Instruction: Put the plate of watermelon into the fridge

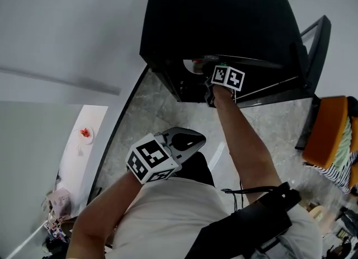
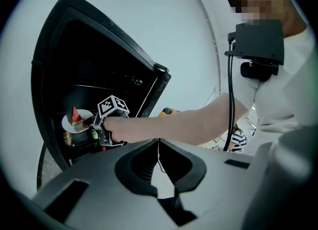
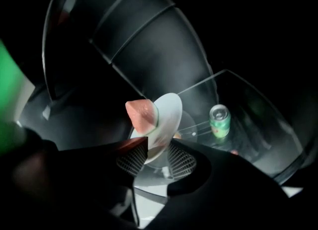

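Observation:
A white plate (image 3: 169,112) bearing a wedge of watermelon (image 3: 141,115) is inside the open black fridge (image 1: 218,23), over a glass shelf (image 3: 238,100). In the right gripper view, the plate's near rim lies between the jaws of my right gripper (image 3: 158,159), which stand apart and do not press on it. From the left gripper view, the plate (image 2: 74,123) sits level on the shelf just beyond the right gripper (image 2: 94,127). My left gripper (image 1: 187,140) hangs back by my body, away from the fridge. Its jaws are shut with nothing between them.
A green can (image 3: 219,119) stands on the shelf right of the plate, and small bottles (image 2: 66,138) sit below it. The fridge door (image 1: 313,56) hangs open at the right. An orange chair (image 1: 327,132) is beyond it. A white counter (image 1: 75,157) runs along the left.

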A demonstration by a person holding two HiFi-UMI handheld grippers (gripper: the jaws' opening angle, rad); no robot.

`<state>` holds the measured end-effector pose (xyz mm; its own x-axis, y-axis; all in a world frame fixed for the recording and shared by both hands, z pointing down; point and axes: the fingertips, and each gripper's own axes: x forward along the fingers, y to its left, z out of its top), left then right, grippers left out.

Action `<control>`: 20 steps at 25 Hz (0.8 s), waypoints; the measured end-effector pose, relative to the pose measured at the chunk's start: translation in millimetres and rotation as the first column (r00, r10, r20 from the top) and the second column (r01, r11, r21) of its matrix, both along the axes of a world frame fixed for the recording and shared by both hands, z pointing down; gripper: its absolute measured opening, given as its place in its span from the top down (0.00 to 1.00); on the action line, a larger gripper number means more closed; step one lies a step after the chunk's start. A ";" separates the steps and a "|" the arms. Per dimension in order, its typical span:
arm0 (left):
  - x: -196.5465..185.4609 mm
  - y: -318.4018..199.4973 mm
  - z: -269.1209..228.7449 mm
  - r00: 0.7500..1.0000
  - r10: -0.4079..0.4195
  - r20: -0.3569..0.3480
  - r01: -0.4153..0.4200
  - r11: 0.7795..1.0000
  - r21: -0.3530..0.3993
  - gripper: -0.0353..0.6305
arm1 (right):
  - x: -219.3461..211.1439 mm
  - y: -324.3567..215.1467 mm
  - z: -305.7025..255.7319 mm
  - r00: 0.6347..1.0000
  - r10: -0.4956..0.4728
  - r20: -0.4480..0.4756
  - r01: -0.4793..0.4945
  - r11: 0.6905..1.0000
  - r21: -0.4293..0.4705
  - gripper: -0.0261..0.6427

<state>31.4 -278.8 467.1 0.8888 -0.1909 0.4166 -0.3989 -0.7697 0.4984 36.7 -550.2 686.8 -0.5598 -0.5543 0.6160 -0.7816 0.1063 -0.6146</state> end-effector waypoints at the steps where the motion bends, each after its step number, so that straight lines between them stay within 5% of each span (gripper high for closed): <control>1: -0.9 -0.2 0.0 1.000 -0.001 0.002 0.001 1.000 0.000 0.93 | 0.9 0.0 0.2 0.999 -0.020 -0.035 0.021 1.000 0.013 0.78; 13: -5.0 6.4 4.1 1.000 0.001 0.004 -0.001 1.000 -0.015 0.93 | 18.1 0.2 7.2 0.943 -0.093 -0.318 0.124 0.989 0.078 0.66; 20: -9.8 4.7 4.0 1.000 -0.019 0.004 0.019 1.000 -0.016 0.93 | 19.4 0.3 8.6 0.928 -0.097 -0.360 0.140 0.986 0.095 0.63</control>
